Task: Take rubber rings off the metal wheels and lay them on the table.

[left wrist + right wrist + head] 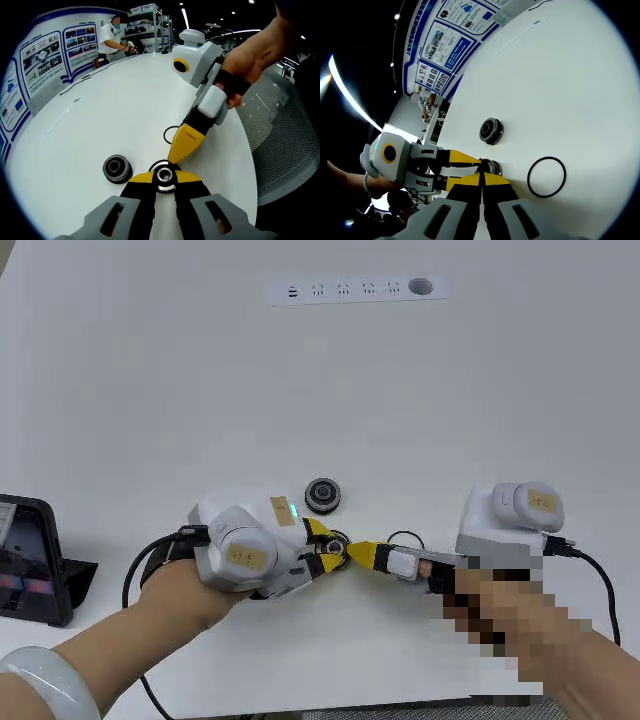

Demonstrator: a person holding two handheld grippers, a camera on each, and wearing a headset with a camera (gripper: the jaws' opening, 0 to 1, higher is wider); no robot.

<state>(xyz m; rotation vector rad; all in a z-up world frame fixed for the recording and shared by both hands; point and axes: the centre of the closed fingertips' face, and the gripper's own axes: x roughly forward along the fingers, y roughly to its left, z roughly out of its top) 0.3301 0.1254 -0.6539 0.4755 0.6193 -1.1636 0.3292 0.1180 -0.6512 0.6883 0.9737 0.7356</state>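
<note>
Pinched between the yellow tips of left tongs (165, 175): small silvery metal wheel (165, 178), bore facing back along them. Right tongs (481, 176): pressed together, tips touching that wheel's rim. Second black-ringed metal wheel (491, 131): flat on white counter (560, 90), bore up, nearby. Loose black rubber ring (546, 177): flat, just beside right tongs.

Smooth matt white bench (200, 390); loose rubber ring (528, 178) at lower right — thin, matt black. Free wheel (322, 495) — bright metal hub, dull black rubber rim.
</note>
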